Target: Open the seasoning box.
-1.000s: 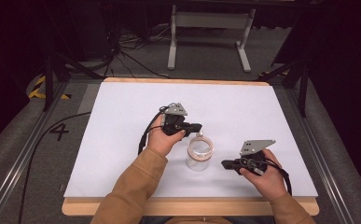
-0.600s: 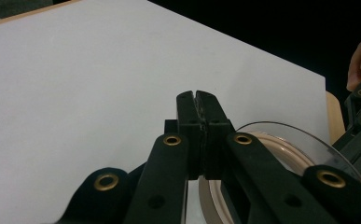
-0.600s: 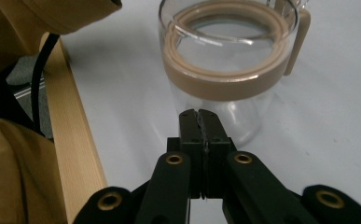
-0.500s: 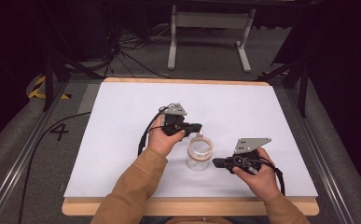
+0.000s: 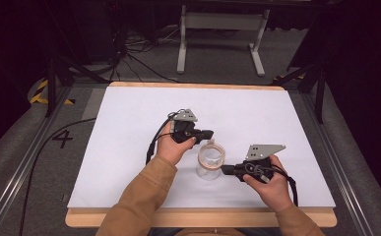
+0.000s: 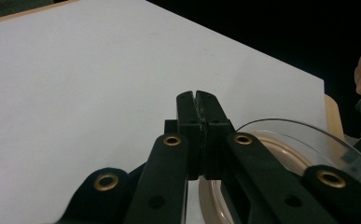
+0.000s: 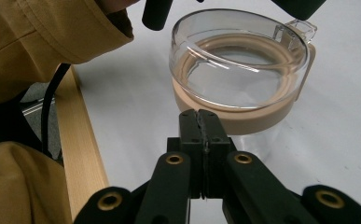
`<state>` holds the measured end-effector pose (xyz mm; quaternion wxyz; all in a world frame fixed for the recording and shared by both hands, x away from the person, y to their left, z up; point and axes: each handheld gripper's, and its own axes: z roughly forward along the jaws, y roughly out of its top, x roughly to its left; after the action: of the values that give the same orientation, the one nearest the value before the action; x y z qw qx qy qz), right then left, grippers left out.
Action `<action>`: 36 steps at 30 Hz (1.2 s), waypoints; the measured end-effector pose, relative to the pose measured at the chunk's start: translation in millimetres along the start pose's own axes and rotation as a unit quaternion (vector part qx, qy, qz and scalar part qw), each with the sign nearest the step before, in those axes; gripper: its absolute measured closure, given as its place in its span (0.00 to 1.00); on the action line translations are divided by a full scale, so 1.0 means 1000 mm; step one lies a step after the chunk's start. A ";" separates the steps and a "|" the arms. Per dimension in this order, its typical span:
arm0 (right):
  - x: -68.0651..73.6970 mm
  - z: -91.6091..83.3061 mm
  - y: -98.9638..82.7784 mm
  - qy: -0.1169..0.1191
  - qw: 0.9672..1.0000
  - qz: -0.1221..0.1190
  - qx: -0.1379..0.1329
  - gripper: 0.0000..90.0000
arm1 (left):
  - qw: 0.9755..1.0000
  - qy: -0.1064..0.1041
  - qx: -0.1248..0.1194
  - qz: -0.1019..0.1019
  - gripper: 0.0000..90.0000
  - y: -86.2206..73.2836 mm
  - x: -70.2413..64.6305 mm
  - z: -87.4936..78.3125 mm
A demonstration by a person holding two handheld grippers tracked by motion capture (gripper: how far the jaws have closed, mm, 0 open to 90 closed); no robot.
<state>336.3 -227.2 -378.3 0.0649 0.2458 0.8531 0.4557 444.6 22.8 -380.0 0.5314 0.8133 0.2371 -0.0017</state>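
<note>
Since a second ago the right gripper (image 5: 226, 170) has slid left toward the clear jar (image 5: 210, 160), its clenched, empty jaws now just beside the jar's near-right side, while the left gripper (image 5: 208, 133), also clenched on nothing, stays just beyond the jar's far rim. The jar stands upright near the middle of the white table (image 5: 129, 113), long axis vertical, its tan-ringed lid (image 7: 243, 56) facing up and its small clear tab (image 7: 295, 31) pointing away from the right gripper.

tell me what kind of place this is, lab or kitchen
Most likely a lab or recording setup: a bare white table, black cables on grey carpet, dark surroundings, and a lone clear jar between two handheld grippers.
</note>
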 end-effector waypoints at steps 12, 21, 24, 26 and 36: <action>0.000 0.004 0.002 0.001 1.000 0.003 -0.013 1.00 | 1.000 0.001 -0.001 -0.002 0.99 0.000 0.000 0.002; 0.000 0.003 0.002 -0.013 0.999 -0.004 -0.035 1.00 | 1.000 0.006 0.003 -0.002 0.96 0.000 -0.002 0.001; 0.000 0.003 0.002 -0.013 0.999 -0.007 -0.036 1.00 | 1.000 0.019 0.011 0.010 0.89 0.002 -0.005 -0.002; 0.000 0.003 0.002 -0.013 0.999 -0.006 -0.038 1.00 | 1.000 0.026 0.010 0.013 0.87 0.004 -0.006 -0.007; -0.002 0.002 0.007 -0.010 0.999 -0.015 -0.047 1.00 | 0.999 0.040 -0.001 0.014 0.87 0.007 -0.014 -0.042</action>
<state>341.2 -223.3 -373.6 0.0920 0.2338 0.8336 0.4919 424.4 51.1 -352.2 0.5223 0.8155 0.2462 0.0387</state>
